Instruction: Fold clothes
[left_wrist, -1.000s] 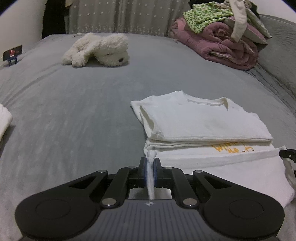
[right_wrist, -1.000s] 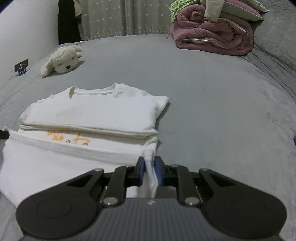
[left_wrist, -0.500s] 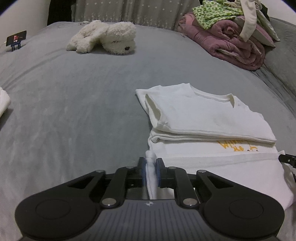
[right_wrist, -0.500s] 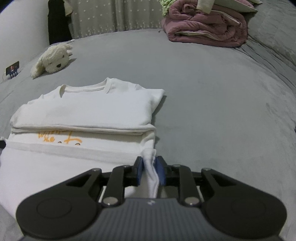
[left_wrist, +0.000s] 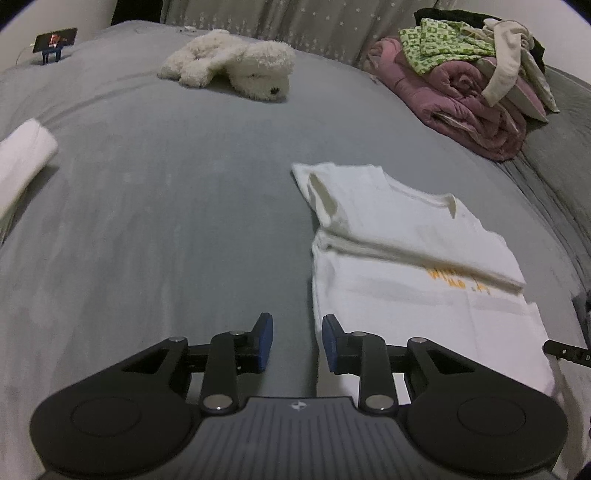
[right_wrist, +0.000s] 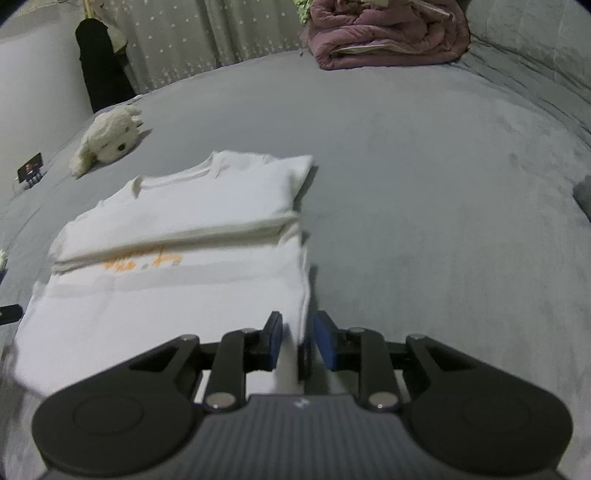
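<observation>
The left gripper (left_wrist: 297, 343) is hovering with fingers apart beside the shirt (left_wrist: 413, 258) lying on the bed (left_wrist: 166, 221). The right gripper (right_wrist: 298, 341) fingers are also standing apart, straddling its near corner.

Orange lettering (left_wrist: 458, 279) is printed on the white T-shirt (left_wrist: 406, 236), partly covered by the folded upper layer and too blurred to be read; it is likewise seen in the right wrist view (right_wrist: 142, 261). A small pale emblem (left_wrist: 296, 405) is borne on the gripper housing, without legible characters. No other text is legible.
</observation>
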